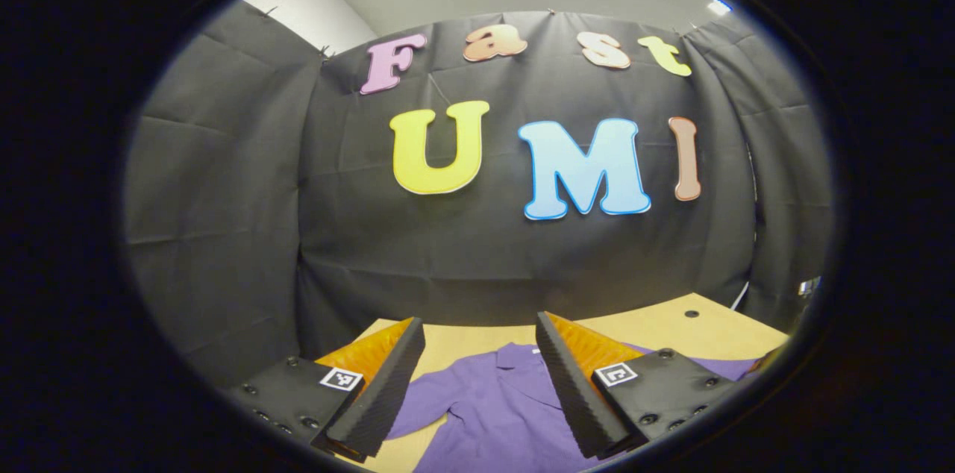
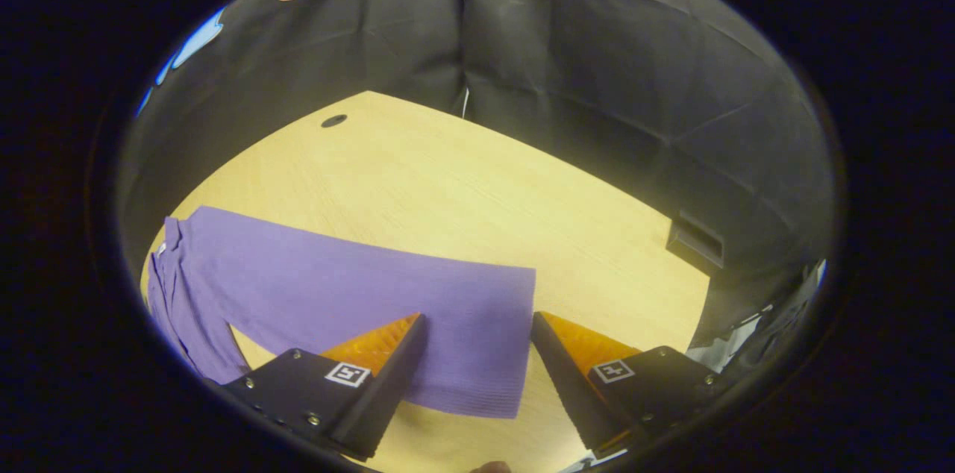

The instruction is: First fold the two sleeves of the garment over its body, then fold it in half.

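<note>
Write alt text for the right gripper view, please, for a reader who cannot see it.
A purple sleeve lies flat and stretched out on a light wooden table. The right gripper hovers open over the cuff end, one finger on each side. Black cloth wall stands behind the table.

**Purple garment spread flat, sleeves unfolded**

The garment (image 1: pixel 492 406) is a purple collared shirt lying flat on the light wooden table (image 2: pixel 448 174). In the left gripper view its collar (image 1: pixel 522 355) points toward the far wall, and one sleeve angles outward to the left — not folded over the body. In the right gripper view a long sleeve (image 2: pixel 388 309) stretches straight out across the table, smooth and flat, its ribbed cuff end (image 2: pixel 500 339) squared off — well clear of the body at the left.
</note>
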`<state>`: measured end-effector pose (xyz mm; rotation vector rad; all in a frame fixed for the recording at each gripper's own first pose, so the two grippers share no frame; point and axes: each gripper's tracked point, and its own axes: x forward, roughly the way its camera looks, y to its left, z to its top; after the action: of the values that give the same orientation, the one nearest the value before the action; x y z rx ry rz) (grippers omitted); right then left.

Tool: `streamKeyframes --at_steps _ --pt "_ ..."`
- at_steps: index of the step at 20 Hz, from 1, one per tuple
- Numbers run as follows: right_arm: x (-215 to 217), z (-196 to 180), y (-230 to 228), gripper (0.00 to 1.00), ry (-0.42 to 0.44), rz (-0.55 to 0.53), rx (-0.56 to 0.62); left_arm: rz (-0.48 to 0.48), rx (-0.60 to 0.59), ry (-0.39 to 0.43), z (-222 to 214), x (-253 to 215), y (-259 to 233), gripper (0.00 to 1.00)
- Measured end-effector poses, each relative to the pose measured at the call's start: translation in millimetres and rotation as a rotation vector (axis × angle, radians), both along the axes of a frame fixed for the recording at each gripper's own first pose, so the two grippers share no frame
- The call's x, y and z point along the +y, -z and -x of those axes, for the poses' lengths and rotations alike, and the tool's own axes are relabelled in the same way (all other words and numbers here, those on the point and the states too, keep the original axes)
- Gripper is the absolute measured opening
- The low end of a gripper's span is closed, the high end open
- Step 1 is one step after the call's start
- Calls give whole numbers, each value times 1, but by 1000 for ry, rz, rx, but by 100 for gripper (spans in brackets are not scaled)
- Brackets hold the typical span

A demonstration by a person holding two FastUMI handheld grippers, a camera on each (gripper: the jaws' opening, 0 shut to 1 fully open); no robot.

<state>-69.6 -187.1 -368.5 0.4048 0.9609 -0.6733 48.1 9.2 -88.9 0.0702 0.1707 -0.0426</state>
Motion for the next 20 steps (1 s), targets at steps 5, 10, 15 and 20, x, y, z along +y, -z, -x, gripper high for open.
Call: streamKeyframes --at_steps 5,10,15,20 --pt "1 -1 9 100 -25 -16 11 4 3 16 -1 -7 1 98" --pt "12 -10 5 84 -98 -42 17 20 8 37 -1 -13 6 98" --pt "23 -12 -1 25 -58 -85 -20 11 -7 35 4 -5 1 98" --pt "16 -28 -3 2 -94 -92 -82 20 -4 12 11 7 3 98"
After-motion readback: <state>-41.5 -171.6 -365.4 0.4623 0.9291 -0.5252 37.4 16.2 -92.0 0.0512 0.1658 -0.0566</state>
